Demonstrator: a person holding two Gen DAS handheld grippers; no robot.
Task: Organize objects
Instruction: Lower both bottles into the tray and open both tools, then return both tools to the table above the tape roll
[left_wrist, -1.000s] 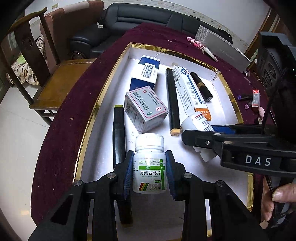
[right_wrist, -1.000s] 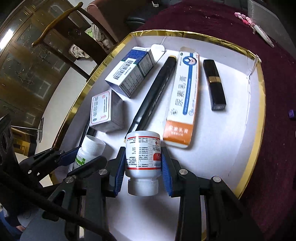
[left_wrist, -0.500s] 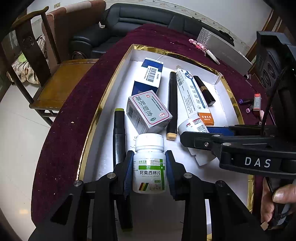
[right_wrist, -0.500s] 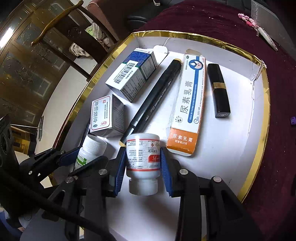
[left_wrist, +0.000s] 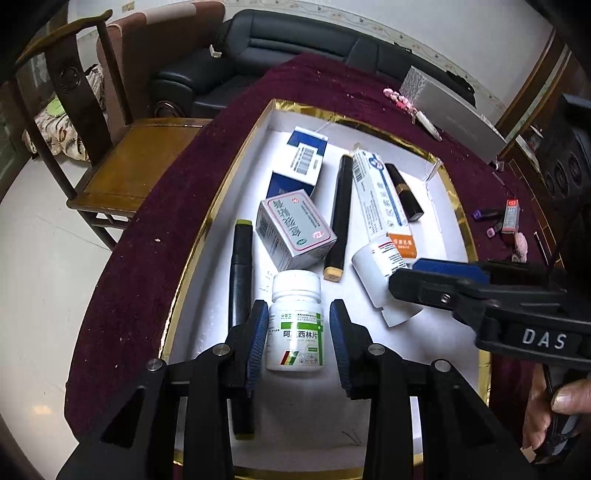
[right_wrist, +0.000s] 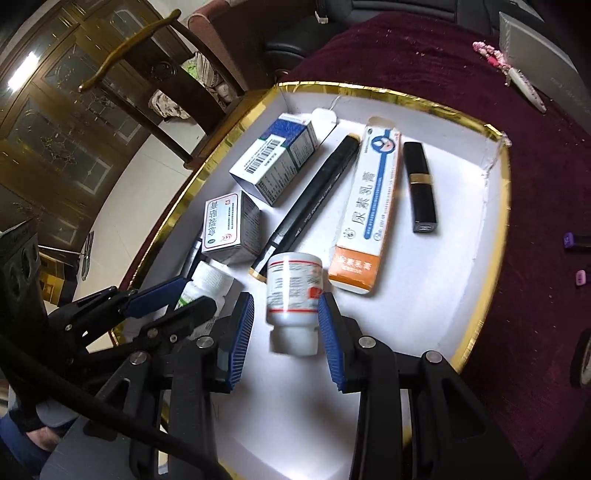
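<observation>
both our claws hang low over the tray (left_wrist: 207, 236), spread wide: left gripper (left_wrist: 297, 334) flanks the green-label bottle (left_wrist: 295, 321), right gripper (right_wrist: 286, 339) the red-label bottle (right_wrist: 293, 295) at 12 o'clock.

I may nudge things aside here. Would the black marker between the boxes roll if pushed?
Probably: the black marker looks round-bodied and lies flat on the tray, so a sideways push may roll it. The orange-ended carton alongside would likely stop it soon.
</observation>
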